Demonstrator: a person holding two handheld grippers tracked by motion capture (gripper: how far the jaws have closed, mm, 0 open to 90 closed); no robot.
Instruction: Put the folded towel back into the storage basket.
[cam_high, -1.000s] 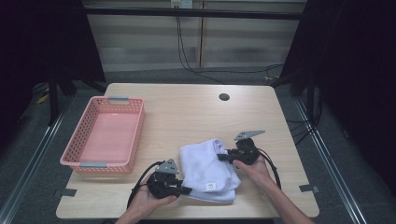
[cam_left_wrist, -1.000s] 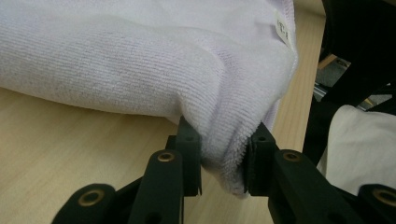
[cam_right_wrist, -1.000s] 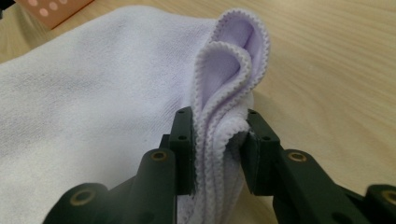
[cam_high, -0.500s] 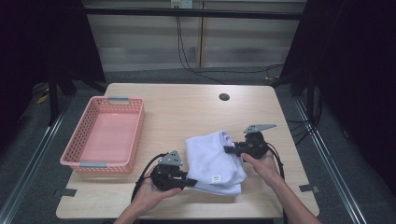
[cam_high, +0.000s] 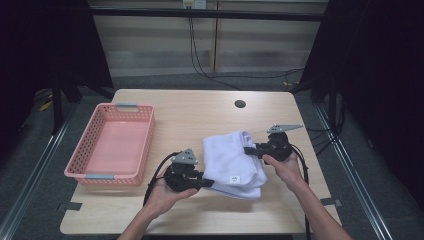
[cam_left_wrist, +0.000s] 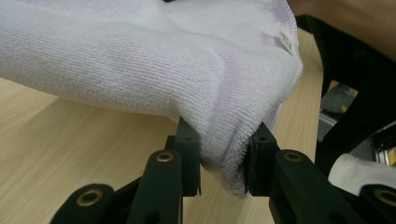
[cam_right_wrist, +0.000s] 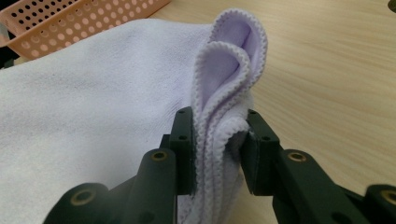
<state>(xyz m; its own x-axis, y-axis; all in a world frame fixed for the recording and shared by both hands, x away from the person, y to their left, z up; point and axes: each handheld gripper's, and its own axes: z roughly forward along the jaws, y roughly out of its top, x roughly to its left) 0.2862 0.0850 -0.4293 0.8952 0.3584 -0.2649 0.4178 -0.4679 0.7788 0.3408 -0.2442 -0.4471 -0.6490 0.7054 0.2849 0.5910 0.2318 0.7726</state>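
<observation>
A folded white towel with a small label hangs between my two grippers, lifted just above the wooden table. My left gripper pinches the towel's near left edge. In the left gripper view the black jaws squeeze the thick fold of the towel, gripper shut on it. My right gripper grips the towel's far right corner. In the right gripper view the stitched, doubled hem of the towel is clamped between the jaws of the gripper.
A pink perforated basket stands empty at the table's left side. A small dark hole sits in the tabletop toward the back. Bare wood lies around the towel, with the table's front edge close to the hands.
Both grippers have risen and moved away from the front edge, carrying the towel with them. The towel has lifted off the table between them.
</observation>
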